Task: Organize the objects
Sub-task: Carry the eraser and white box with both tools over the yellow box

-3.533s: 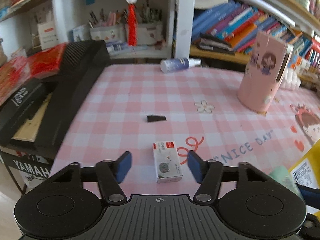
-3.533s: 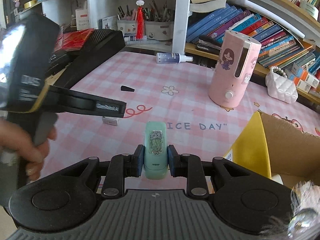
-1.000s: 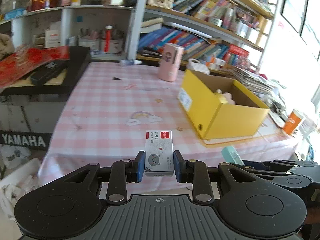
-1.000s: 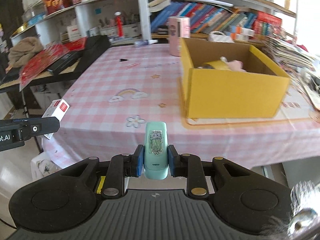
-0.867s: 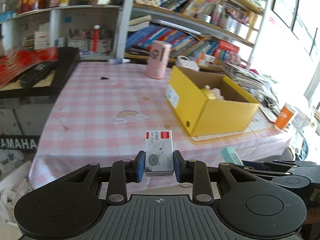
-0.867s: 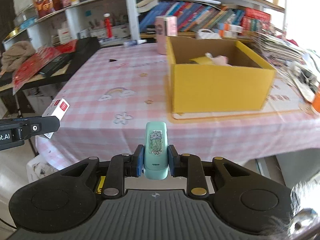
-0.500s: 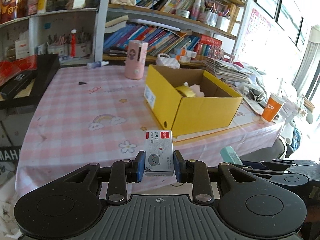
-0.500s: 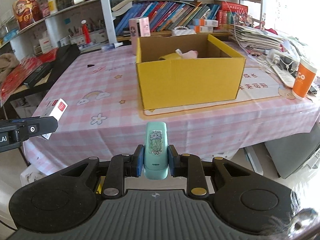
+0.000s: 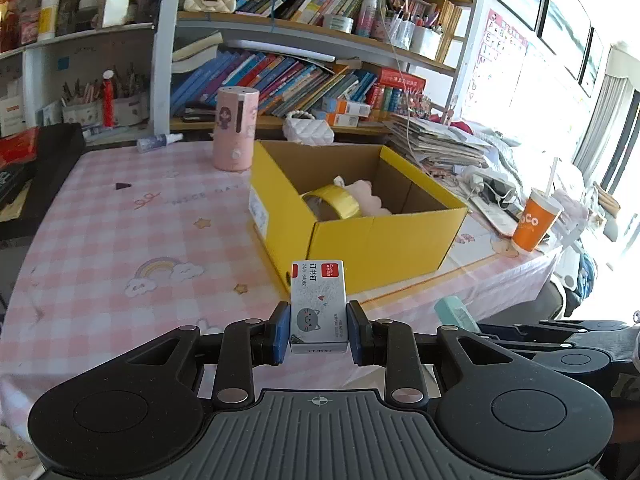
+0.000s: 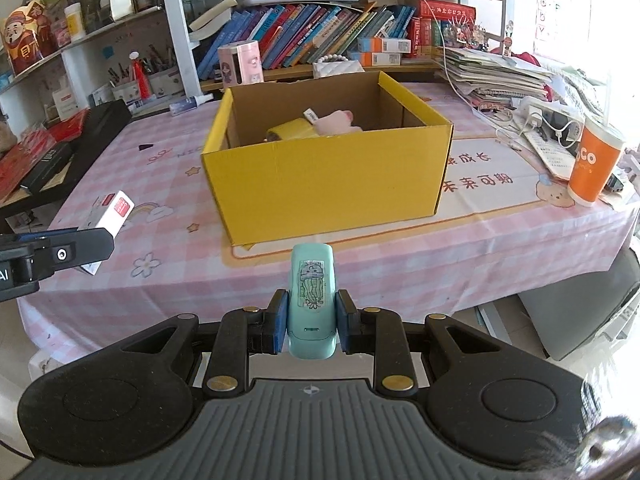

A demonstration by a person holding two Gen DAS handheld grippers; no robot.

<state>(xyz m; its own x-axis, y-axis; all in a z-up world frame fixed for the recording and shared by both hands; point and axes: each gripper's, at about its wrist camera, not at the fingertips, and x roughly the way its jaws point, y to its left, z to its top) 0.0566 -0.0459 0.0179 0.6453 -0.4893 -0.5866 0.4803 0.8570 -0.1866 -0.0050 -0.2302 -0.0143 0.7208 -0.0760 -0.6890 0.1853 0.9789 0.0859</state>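
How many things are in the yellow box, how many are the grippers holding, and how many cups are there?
In the yellow box: 2, a yellow tape roll and a pink soft thing
Held: 2, a staple box in the left gripper, a mint stapler in the right gripper
Orange cup: 1
Total: 5

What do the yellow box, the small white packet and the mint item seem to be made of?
Yellow box: corrugated cardboard, matte yellow outside, raw brown inside, with folded seams. Small white packet: probably thin printed card, slightly glossy, sharp edges. Mint item: likely moulded plastic, smooth rounded corners, with a sticker on top.
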